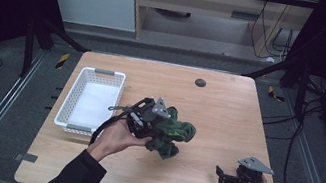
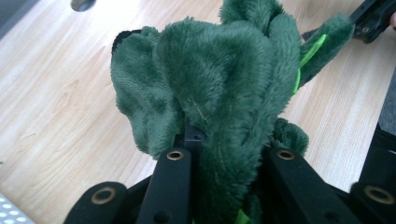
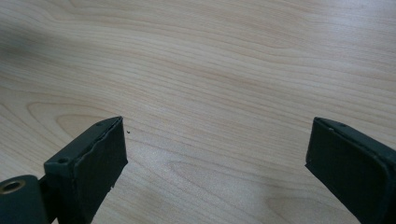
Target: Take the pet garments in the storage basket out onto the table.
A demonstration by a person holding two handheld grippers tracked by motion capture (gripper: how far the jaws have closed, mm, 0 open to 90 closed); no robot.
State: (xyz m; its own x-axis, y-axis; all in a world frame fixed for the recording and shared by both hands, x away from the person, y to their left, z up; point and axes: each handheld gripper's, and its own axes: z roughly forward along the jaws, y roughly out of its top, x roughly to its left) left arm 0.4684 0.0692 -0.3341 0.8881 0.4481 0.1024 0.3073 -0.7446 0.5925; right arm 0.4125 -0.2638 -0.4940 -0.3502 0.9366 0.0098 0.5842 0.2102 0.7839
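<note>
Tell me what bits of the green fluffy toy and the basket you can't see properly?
- Green plush toy: high view, its near-left side hidden by the left claw; its shape is too bunched to name.
- Left gripper view: the toy covers the claw tips.
- White basket: cut off by that view's corner.

left gripper (image 2: 224, 144) tips buried in green plush (image 2: 219, 79)

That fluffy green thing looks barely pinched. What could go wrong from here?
The left gripper is shut on a fold of the green plush toy, so most of it hangs loose; it might slip out or sag when lifted. If it is bound for the white basket, a trailing limb could catch the rim. The right gripper is open and apart, giving no support.
</note>
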